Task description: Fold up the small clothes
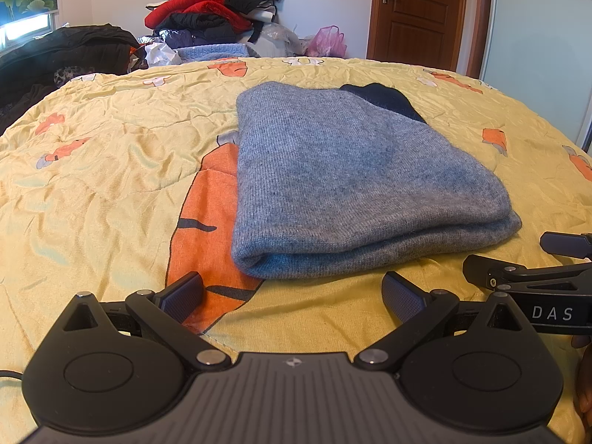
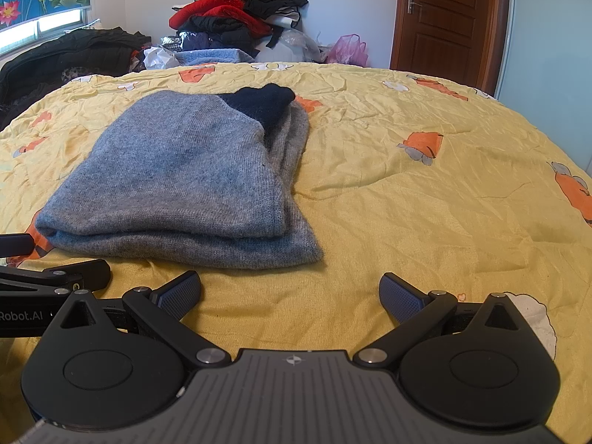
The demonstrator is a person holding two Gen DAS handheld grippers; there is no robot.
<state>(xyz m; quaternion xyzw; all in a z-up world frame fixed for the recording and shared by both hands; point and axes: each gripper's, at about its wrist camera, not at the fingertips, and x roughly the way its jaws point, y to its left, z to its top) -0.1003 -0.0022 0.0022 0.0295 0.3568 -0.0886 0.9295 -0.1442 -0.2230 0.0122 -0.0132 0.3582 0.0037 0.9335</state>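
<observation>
In the left wrist view, the grey knitted garment [image 1: 355, 185] fills the centre and centre-right of the frame, lying folded in layers on the yellow carrot-print bedspread [image 1: 111, 155]. A dark navy part [image 1: 384, 101] shows at its far end, upper right of centre. The long axis runs away from the camera, from the thick rolled fold at lower centre toward the navy end. The left tool [image 1: 292, 298] sits at the bottom of the frame, just short of that near fold and apart from it. Its jaws stand wide, nothing between them, the pads [image 1: 183, 296] hovering over or resting on the bedspread; which, I cannot tell. At the right edge, part of the other tool's arm shows close beside it.

In the right wrist view, the garment [image 2: 177, 177] lies to the left of centre, so it sits ahead and to the left of the right tool [image 2: 290, 298]. That tool is at the bottom centre, spread just as wide, empty, facing bare bedspread with the garment's near right corner just ahead at its left.

By my reading the left tool is squarely in line with the near fold and the right one is offset past the corner. The piece looks already folded, so the coming move may be a last fold or a tidy. A heap of clothes [image 2: 236, 11] stands at the upper centre, well apart.
</observation>
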